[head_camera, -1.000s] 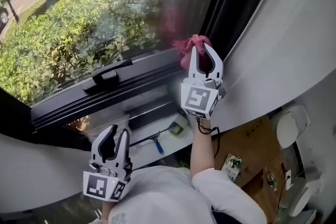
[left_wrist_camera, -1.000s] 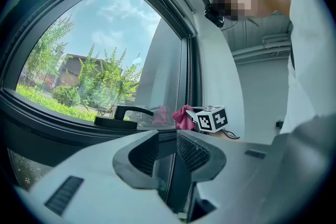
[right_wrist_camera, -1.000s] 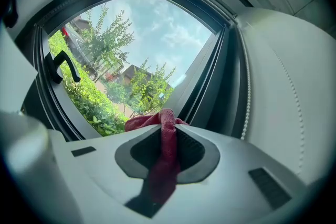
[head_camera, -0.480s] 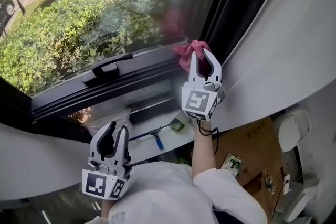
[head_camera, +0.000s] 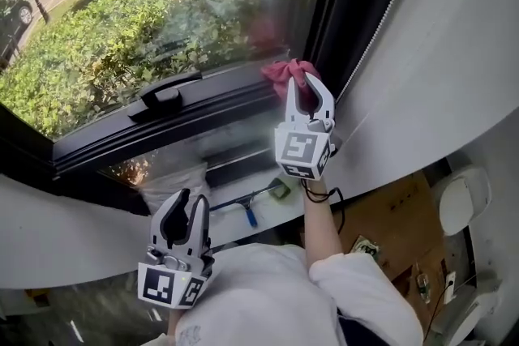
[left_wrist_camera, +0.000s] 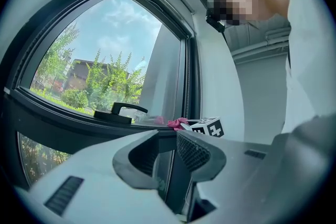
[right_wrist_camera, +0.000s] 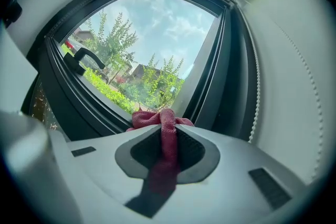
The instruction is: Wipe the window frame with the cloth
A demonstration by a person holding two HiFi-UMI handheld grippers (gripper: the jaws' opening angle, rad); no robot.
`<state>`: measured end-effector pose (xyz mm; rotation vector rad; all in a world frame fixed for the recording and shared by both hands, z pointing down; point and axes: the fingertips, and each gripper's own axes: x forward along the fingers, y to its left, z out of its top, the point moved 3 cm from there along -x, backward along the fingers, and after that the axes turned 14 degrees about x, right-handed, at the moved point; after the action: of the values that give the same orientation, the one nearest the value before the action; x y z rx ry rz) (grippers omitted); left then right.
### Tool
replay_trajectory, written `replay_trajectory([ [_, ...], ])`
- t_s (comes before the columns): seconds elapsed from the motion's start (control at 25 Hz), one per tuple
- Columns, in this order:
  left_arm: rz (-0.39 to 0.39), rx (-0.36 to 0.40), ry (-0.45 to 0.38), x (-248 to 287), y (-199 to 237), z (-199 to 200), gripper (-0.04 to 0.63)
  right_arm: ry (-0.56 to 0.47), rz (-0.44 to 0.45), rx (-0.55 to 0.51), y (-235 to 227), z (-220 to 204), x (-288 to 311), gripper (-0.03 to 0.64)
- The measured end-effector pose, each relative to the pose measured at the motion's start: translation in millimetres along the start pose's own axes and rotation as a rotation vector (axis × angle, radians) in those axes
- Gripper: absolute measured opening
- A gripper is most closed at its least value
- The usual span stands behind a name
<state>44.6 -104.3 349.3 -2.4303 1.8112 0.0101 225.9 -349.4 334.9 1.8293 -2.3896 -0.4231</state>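
— What is the right gripper (head_camera: 306, 87) holding?
— Its jaws are clamping the red cloth (head_camera: 282, 70) at the corner of the window frame (head_camera: 211, 111).
— And the left gripper (head_camera: 186, 205)?
— It is hanging low, jaws apart, empty.

Right tool (right_wrist_camera: 167, 132) clamps red cloth (right_wrist_camera: 159, 118) beside the window frame (right_wrist_camera: 84, 102).

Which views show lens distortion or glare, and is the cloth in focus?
Head view: hazy reflections on the glass above the cloth, otherwise sharp. Left gripper view: heavy fisheye bows the window frame, dark corners. Right gripper view: same fisheye; cloth crisp in the jaws.
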Motion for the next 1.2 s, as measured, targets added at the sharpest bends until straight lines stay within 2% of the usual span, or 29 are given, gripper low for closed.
replay_trajectory([
  [0.2,-0.010,0.006,-0.023,1.7,-10.9,6.5,0.115,-0.003,-0.002,-0.006,1.8,-2.8,1.3,0.072],
  [0.36,-0.009,0.021,-0.037,-0.2,-15.6,13.8,0.115,0.004,0.030,0.010,0.9,-1.8,1.7,0.072],
  [0.52,-0.021,0.033,-0.043,-1.2,-20.7,17.2,0.115,-0.030,0.085,0.064,0.1,10.8,-1.7,0.072],
  [0.64,-0.021,0.033,-0.047,-2.6,-22.2,18.7,0.115,-0.096,0.138,0.155,2.9,30.8,-1.8,0.072],
  [0.72,-0.015,0.034,-0.047,-4.4,-21.1,19.4,0.115,-0.106,0.174,0.197,9.1,39.0,4.9,0.072],
  [0.84,-0.008,0.036,-0.043,-7.2,-19.8,18.7,0.115,-0.076,0.184,0.188,19.1,38.2,19.4,0.072],
  [1.2,0.021,0.015,-0.027,-17.1,-10.7,12.9,0.115,0.017,0.110,0.093,28.4,20.8,37.4,0.072],
])
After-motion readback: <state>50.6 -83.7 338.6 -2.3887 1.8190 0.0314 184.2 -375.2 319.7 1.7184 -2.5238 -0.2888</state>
